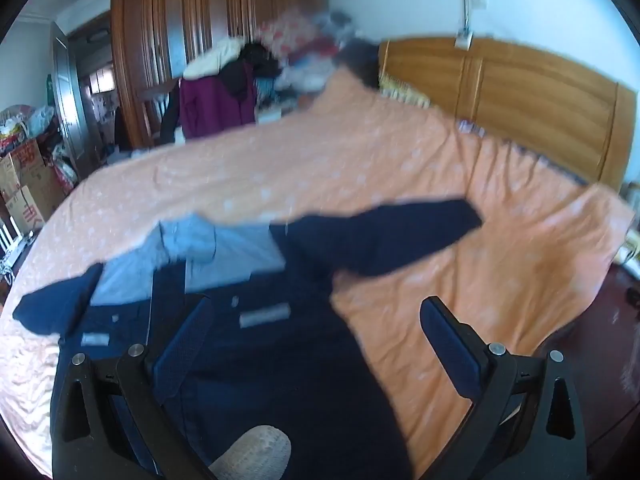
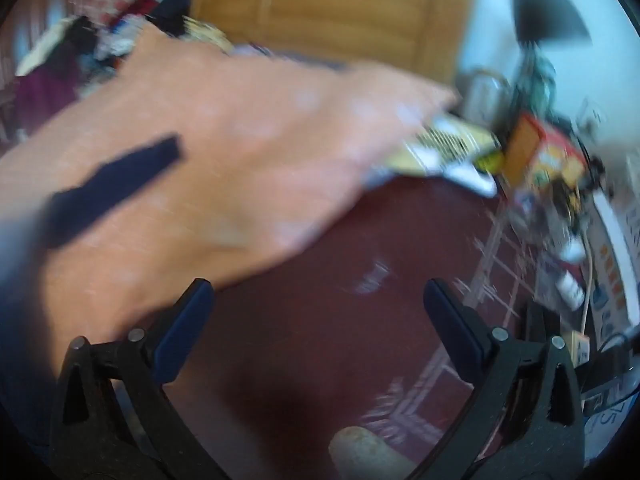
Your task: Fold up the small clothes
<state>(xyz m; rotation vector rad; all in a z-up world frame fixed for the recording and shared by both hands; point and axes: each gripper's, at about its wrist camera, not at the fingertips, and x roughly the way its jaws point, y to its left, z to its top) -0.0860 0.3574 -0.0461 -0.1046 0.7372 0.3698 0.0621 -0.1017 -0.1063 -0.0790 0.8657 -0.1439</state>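
A small navy jacket (image 1: 280, 344) with a light blue lining (image 1: 208, 256) lies spread on the orange bedspread (image 1: 320, 168), one sleeve (image 1: 400, 236) stretched to the right. My left gripper (image 1: 316, 308) hovers over the jacket's front, jaws wide apart with nothing between them. In the blurred right wrist view the same sleeve (image 2: 116, 188) shows at left on the bedspread (image 2: 224, 128). My right gripper (image 2: 318, 292) is open above the bed's edge and the dark red floor (image 2: 360, 280), holding nothing.
A wooden headboard (image 1: 520, 92) stands at the back, a wardrobe (image 1: 192, 20) and piled clothes (image 1: 280, 64) behind the bed. Cardboard boxes (image 1: 24, 184) are at left. Boxes and clutter (image 2: 540, 160) lie on the floor to the right of the bed.
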